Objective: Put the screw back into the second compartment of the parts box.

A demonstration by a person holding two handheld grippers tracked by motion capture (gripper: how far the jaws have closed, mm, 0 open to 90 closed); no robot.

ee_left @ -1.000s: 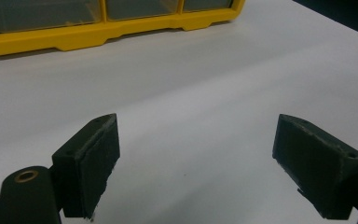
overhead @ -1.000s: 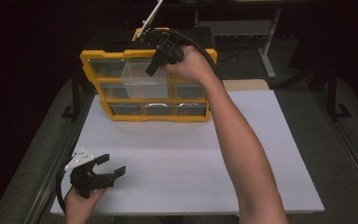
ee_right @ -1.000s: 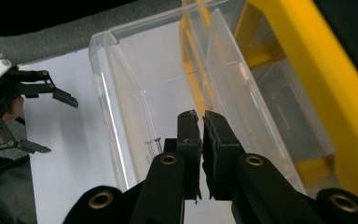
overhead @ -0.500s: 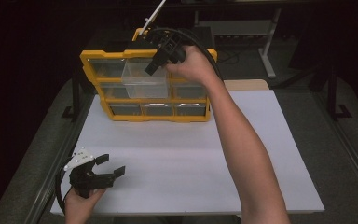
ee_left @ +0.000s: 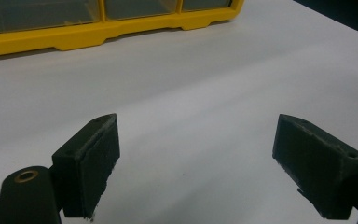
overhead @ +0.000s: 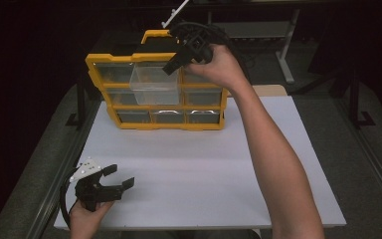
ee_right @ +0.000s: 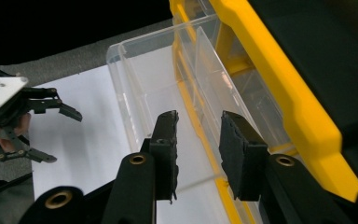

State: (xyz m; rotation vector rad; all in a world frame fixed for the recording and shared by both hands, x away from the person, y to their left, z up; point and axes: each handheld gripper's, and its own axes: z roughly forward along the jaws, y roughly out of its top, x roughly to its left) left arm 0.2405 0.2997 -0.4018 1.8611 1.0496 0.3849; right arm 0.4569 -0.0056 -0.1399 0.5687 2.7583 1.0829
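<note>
A yellow organizer [overhead: 154, 123] with clear drawers stands at the far side of the white board. Its top middle drawer [overhead: 151, 84] is pulled out toward me. My right gripper [overhead: 175, 63] hovers at that drawer's right rear corner. In the right gripper view its jaws [ee_right: 198, 119] have just been opening and stand a little apart, with nothing between them, above the clear drawer [ee_right: 140, 93] and the yellow frame [ee_right: 270, 79]. My left gripper [overhead: 122, 176] rests low at the near left of the board, open and empty, its pads [ee_left: 93, 158] wide apart over bare white surface.
The white board [overhead: 204, 174] lies on a grey table with rails along both sides. A beige block [overhead: 268, 90] sits behind the board's far right corner. Dark floor and a stand are beyond the organizer. The left gripper [ee_right: 65, 137] appears far off in the right gripper view.
The right hand has shifted slightly right and up from the pulled-out drawer, and its jaws have parted. The drawer stays out. The left gripper has not moved.
</note>
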